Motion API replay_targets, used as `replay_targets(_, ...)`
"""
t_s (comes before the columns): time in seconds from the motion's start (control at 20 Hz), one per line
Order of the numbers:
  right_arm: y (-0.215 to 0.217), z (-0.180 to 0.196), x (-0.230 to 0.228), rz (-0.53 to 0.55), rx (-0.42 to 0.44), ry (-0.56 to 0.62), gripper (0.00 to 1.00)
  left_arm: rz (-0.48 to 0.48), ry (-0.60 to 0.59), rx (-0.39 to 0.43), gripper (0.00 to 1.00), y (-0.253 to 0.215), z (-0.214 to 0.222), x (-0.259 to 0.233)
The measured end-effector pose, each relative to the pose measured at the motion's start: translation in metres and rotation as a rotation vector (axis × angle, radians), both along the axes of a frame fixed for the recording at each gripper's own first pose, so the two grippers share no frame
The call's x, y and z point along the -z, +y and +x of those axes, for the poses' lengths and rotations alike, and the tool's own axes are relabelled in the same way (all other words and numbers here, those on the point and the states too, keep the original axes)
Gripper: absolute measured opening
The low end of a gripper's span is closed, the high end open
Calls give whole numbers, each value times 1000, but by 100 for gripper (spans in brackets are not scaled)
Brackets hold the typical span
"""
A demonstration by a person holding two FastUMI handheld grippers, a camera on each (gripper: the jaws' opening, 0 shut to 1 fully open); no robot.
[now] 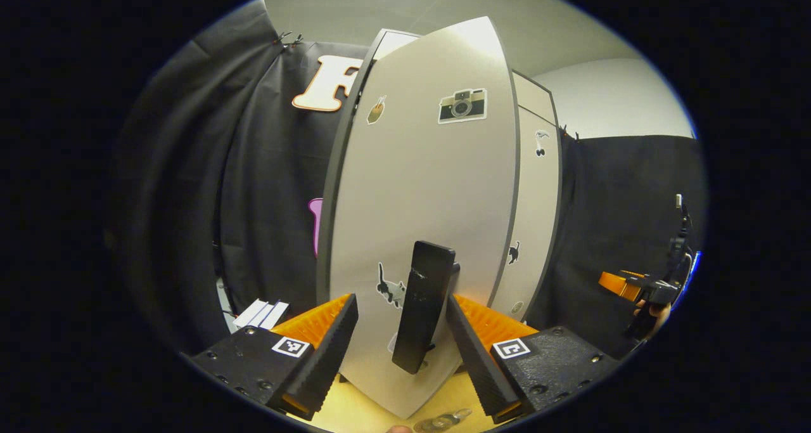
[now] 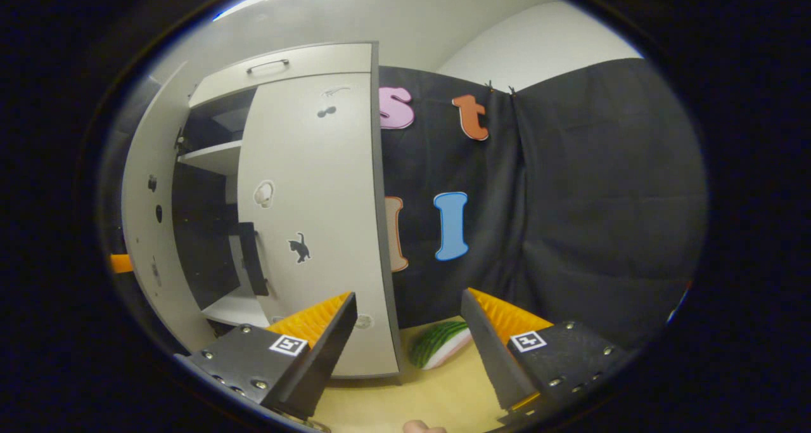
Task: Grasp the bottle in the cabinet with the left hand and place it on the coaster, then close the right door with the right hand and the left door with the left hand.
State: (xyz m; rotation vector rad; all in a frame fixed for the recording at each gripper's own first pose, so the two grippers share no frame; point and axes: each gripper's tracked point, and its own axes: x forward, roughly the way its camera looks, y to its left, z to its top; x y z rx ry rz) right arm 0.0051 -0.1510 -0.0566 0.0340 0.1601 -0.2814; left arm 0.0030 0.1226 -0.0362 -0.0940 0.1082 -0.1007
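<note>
Left gripper (image 1: 402, 331) released, handle (image 1: 423, 306) between its fingers, untouched. Right gripper (image 2: 408, 331) released, right door (image 2: 310, 217) just ahead-left.

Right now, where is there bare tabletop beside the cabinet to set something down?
In the right gripper view, bare wooden tabletop lies between the right door's lower edge and the watermelon-slice object, running toward the right gripper. In the left gripper view it is crowded: the left door and its handle stand between the left gripper's fingers.
</note>
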Motion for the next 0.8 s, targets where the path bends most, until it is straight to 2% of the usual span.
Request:
replay_targets(0.05,-4,1,-1,5,7,-2,100,-5,1,8,90,-3,5,0)
replay_targets(0.1,-7,1,-1,5,13,-2,100,-7,1,15,90,-6,10,1)
replay_targets(0.15,-10,1,-1,2,18,0,100,-5,1,17,90,-8,15,1)
replay_targets(0.2,-14,1,-1,-2,24,0,97,-2,4,27,84,-12,19,2)
replay_targets(0.25,-17,1,-3,-6,29,-3,97,6,4,26,92,-14,23,3)
replay_targets(0.3,-19,1,-4,-8,34,-6,100,11,4,39,94,-17,29,5)
replay_targets(0.35,-21,1,-4,-10,38,-7,97,18,1,50,98,-20,32,3)
replay_targets(0.55,-31,1,-2,-15,59,-1,100,70,0,79,99,-38,53,6)
replay_targets(0.6,-37,-9,-9,-17,64,0,100,74,-2,83,98,-41,58,7)
replay_targets(0.8,-45,-8,-9,-24,93,-9,100,57,-3,103,100,-49,73,9)
